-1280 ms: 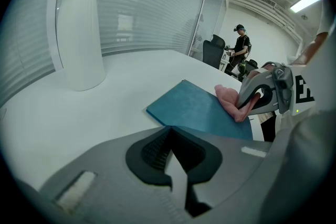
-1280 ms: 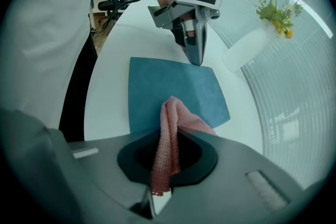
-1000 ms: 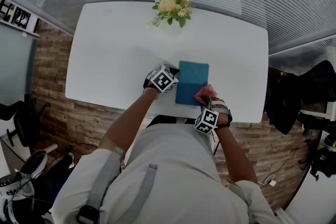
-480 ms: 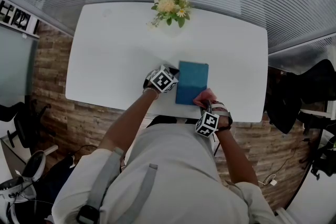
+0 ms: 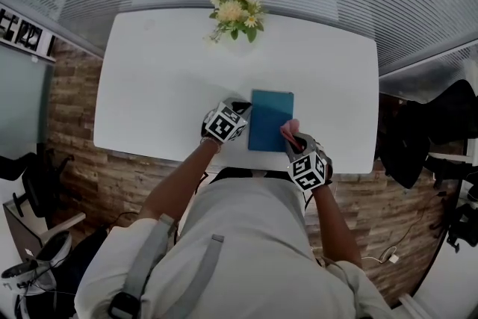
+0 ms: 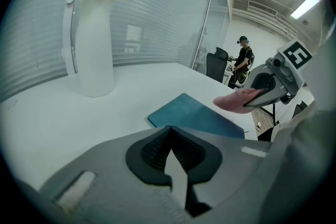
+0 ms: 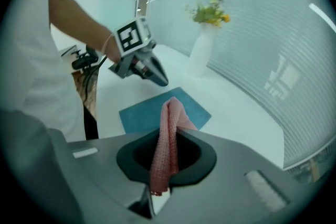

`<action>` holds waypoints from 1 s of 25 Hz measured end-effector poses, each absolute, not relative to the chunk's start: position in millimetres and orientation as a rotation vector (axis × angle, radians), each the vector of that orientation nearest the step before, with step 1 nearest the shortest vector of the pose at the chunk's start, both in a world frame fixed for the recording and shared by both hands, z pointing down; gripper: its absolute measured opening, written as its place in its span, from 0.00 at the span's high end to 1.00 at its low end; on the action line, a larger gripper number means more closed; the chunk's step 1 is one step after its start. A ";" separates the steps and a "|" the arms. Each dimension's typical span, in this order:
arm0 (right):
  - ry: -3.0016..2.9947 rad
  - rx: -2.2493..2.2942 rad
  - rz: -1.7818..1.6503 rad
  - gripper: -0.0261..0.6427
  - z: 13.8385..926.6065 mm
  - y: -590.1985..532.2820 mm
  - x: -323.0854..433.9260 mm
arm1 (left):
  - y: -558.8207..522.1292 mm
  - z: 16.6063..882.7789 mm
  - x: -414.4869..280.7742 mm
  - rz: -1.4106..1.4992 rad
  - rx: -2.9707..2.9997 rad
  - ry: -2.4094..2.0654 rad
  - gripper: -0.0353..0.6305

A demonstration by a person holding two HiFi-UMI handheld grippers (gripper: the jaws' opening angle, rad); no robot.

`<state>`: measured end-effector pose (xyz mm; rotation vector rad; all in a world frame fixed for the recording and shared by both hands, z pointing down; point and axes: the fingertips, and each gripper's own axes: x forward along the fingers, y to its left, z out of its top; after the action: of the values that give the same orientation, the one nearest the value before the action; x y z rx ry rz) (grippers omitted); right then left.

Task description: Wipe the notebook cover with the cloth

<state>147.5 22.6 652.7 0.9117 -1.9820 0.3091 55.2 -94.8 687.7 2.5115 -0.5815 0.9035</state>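
Observation:
A teal notebook (image 5: 270,119) lies flat near the front edge of the white table (image 5: 164,86). My right gripper (image 5: 293,138) is shut on a pink cloth (image 5: 288,131), which is bunched between its jaws at the notebook's near right corner. In the right gripper view the cloth (image 7: 168,139) stands up in front of the notebook (image 7: 152,113). My left gripper (image 5: 240,113) is shut with nothing in it, its tip by the notebook's left edge. In the left gripper view the notebook (image 6: 197,115) lies ahead, and the cloth (image 6: 236,101) hovers over its far end.
A white vase of yellow flowers (image 5: 237,11) stands at the back of the table, well beyond the notebook. The table's front edge (image 5: 224,164) runs just under both grippers. A dark chair (image 5: 422,138) stands off the right end. A person stands far off (image 6: 242,57).
My right gripper has swung a little to the right while the cloth stays at the notebook's near right corner. The left gripper keeps its place at the left edge.

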 end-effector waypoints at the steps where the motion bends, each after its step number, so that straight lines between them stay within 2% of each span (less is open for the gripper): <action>1: -2.013 0.973 0.332 0.92 638.9 15.0 148.2 | -93.4 678.1 54.5 0.872 2.527 -0.602 0.94; 12: -2.279 1.339 0.411 0.92 515.2 -27.4 144.5 | -88.0 534.2 36.8 0.412 2.656 -0.843 0.94; 25: -2.434 1.463 0.289 0.92 410.4 -35.5 129.5 | -63.6 408.7 32.2 0.067 2.786 -0.942 0.94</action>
<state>129.5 -35.5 410.4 1.4626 -2.4339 0.2895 32.2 -63.6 408.7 2.7856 -0.9416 0.0666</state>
